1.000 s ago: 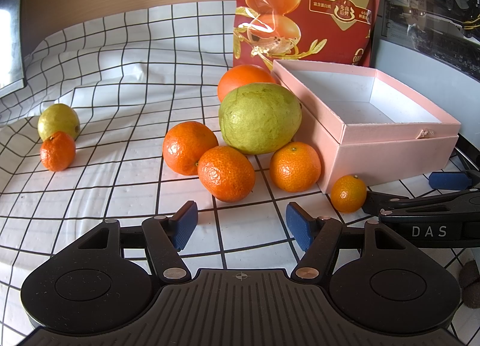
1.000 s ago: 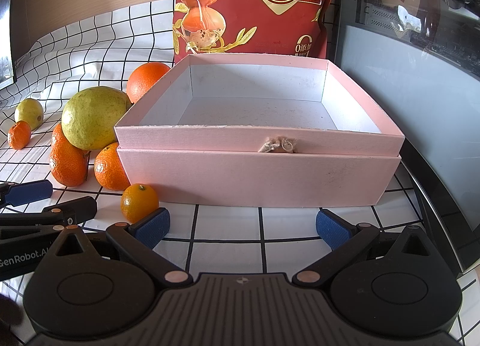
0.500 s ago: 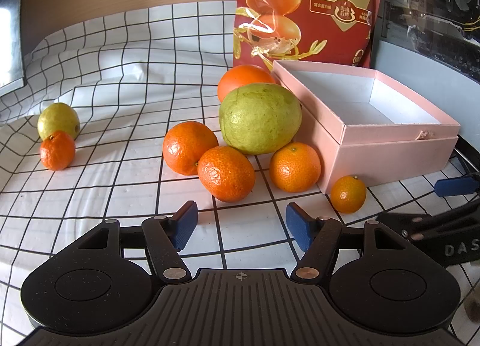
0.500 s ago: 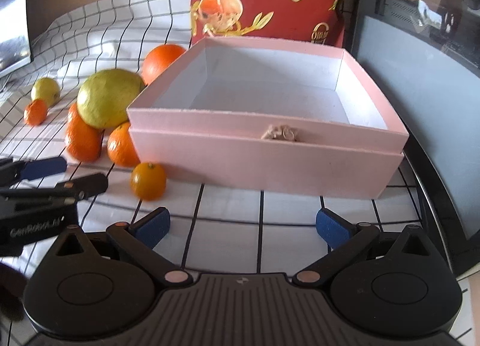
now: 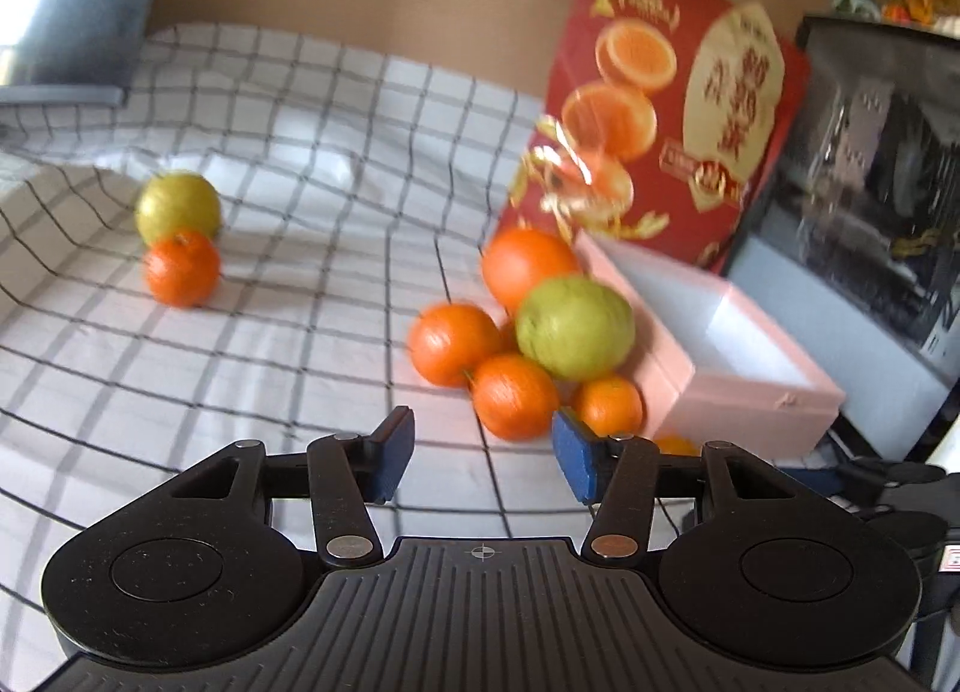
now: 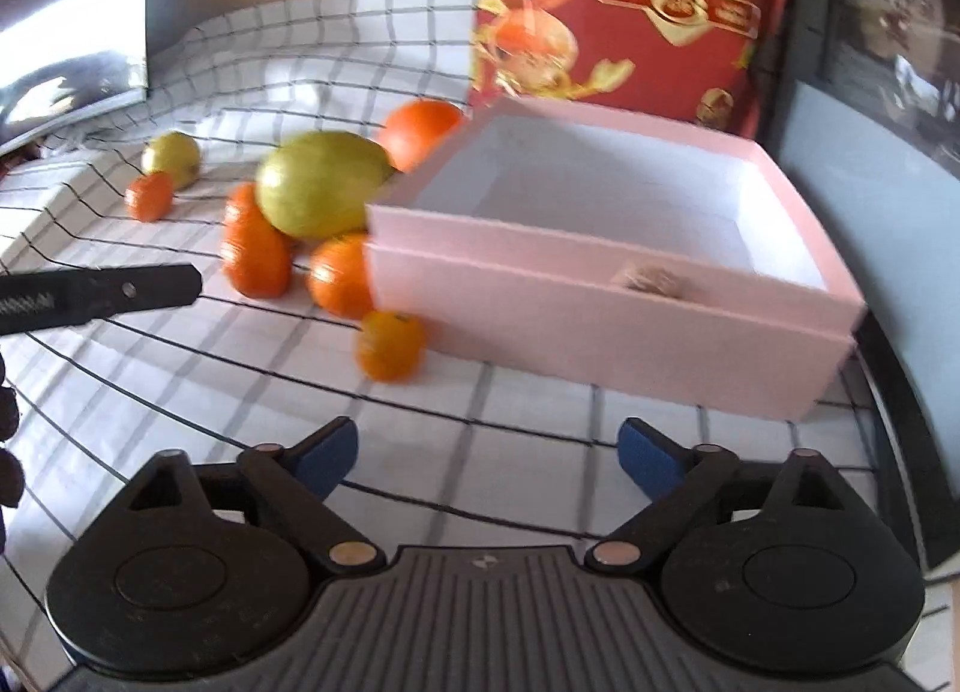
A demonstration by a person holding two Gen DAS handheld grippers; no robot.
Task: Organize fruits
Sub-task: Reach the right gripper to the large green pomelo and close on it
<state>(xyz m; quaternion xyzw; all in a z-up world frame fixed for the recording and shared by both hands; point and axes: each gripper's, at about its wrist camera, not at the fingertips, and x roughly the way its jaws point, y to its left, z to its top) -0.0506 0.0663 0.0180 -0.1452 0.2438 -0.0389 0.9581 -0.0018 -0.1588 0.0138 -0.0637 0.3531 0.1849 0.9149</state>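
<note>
A cluster of several oranges [image 5: 515, 404] and a large green fruit [image 5: 573, 327] lies against the left side of an open, empty pink box [image 5: 744, 386]. A small orange [image 6: 390, 345] sits at the box's front corner. A small green fruit [image 5: 178, 206] and a tangerine [image 5: 182, 268] lie apart at the left. My left gripper [image 5: 483, 457] is open and empty, above the cloth just short of the cluster. My right gripper [image 6: 487, 463] is open and empty in front of the pink box [image 6: 606, 296]. One left finger [image 6: 120, 290] shows in the right wrist view.
A white checked cloth [image 5: 288, 296] covers the table. A tall red snack bag [image 5: 666, 110] stands behind the box. A dark cabinet with a pale panel [image 5: 864, 248] runs along the right. A dark screen [image 6: 66, 14] stands at the far left.
Both grippers have lifted and tilted, so both views are blurred and look down from higher. The left gripper has swung left, with the cluster now right of centre. Fruits have not moved.
</note>
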